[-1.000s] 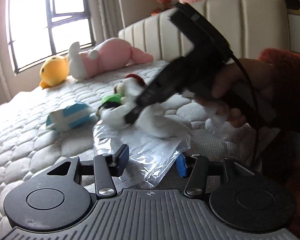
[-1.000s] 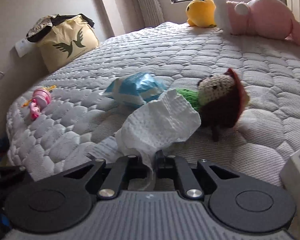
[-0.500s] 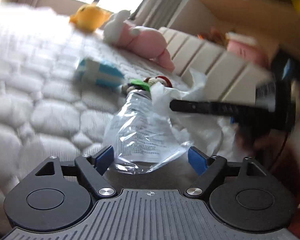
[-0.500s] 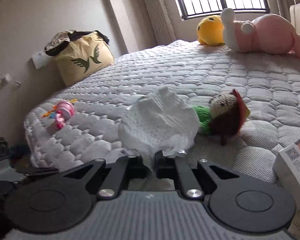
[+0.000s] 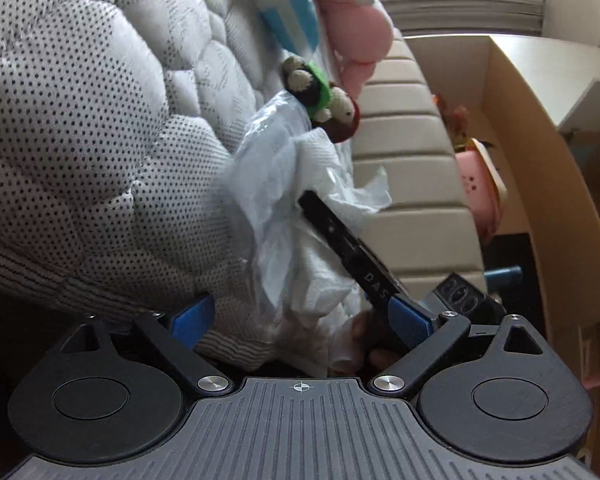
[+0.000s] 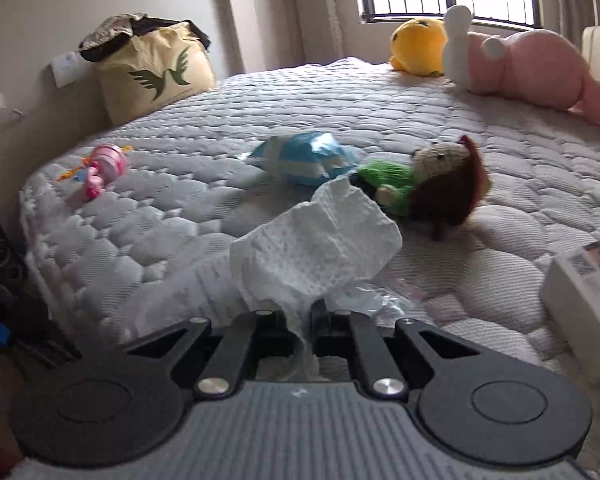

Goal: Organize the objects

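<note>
My right gripper (image 6: 302,322) is shut on a crumpled white paper towel (image 6: 316,256), held just above a clear plastic bag (image 6: 364,300) that lies on the quilted grey mattress (image 6: 180,216). A crocheted doll (image 6: 424,196) in green with a brown hat lies just beyond the towel, next to a blue-and-white packet (image 6: 308,158). In the left wrist view the scene is rolled sideways: my left gripper (image 5: 300,318) is open at the mattress edge (image 5: 100,160), with the clear plastic bag (image 5: 268,184), the paper towel (image 5: 324,276) and the right gripper's black finger (image 5: 340,248) in front of it.
A pink toy (image 6: 100,168) lies near the mattress's left edge, and a tan bag (image 6: 156,72) stands against the wall. Yellow (image 6: 418,46) and pink (image 6: 520,64) plush toys sit under the window. A white box (image 6: 584,292) lies at the right. A padded headboard (image 5: 404,184) is in the left view.
The left gripper has rolled sideways and dropped to the mattress edge, jaws still open. The right gripper, still holding the paper towel, has come closer to the doll and the plastic bag.
</note>
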`<state>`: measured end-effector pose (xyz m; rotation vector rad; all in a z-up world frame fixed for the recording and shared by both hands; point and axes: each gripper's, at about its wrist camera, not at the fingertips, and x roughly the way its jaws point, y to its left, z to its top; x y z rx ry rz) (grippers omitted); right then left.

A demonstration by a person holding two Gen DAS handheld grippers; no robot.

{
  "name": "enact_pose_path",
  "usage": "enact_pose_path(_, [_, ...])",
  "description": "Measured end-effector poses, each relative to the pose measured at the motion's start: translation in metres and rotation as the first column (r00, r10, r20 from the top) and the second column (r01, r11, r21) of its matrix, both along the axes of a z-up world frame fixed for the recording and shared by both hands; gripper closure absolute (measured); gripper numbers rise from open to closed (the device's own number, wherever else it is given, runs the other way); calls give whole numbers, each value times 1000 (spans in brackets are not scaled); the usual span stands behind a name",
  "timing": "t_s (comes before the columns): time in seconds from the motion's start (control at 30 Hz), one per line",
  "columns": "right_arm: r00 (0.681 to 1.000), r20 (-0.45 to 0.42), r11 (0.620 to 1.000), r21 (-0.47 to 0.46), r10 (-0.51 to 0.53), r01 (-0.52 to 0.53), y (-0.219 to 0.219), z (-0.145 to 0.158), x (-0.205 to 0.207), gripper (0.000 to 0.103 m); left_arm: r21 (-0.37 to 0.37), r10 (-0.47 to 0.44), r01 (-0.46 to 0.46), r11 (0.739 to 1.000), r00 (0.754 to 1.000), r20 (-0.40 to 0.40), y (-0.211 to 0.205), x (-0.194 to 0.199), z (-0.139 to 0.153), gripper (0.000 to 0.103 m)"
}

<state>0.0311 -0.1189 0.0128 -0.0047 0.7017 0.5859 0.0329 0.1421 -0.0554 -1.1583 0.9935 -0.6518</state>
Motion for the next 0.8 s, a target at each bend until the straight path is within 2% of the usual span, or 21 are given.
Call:
enact_pose_path(0.13, [1000,-20,999,39,-20,20,-14,-5,-4,95,-34,21,-24,999,996,-90,-4,19,-2,0])
enact_pose_path(0.2, [1000,-21,998,50,-23,24,-15,-7,-7,95,-10,10,-11,1000,991,-131,-11,27,2,0])
enact_pose_path(0.23, [999,-21,998,57,-23,25,-16,-7,-8,95,15,-2,4,1000,992,-127,-13,30,6,0])
enact_pose_path(0.3, [999,-23,997,71,-22,24,-16,-7,-10,95,26,-22,25,999,994,-103,-17,32,12,0])
enact_pose_path(0.4, [1000,-22,997,77,-14,16,-15,-8,-8,95,-68,-12,9,998,999,-41,-15,32,17,0])
enact_pose_path(0.53, [1000,-29,996,90,-9,11,-14,-7,-7,94,-17,70,-71,997,997,-41,-9,41,18,0])
enact_pose_path(0.67, [1000,-24,994,108,0,2,-16,-8,-12,94,-22,122,-124,992,991,-56,-9,44,14,0])
enact_pose_path(0.73, [1000,-28,992,126,-1,5,-17,-9,-12,94,-40,132,-132,990,991,-11,-8,41,16,0])
enact_pose_path(0.8, [1000,-29,990,138,-4,8,-18,-8,-12,94,-11,120,-119,993,986,116,-11,38,29,0])
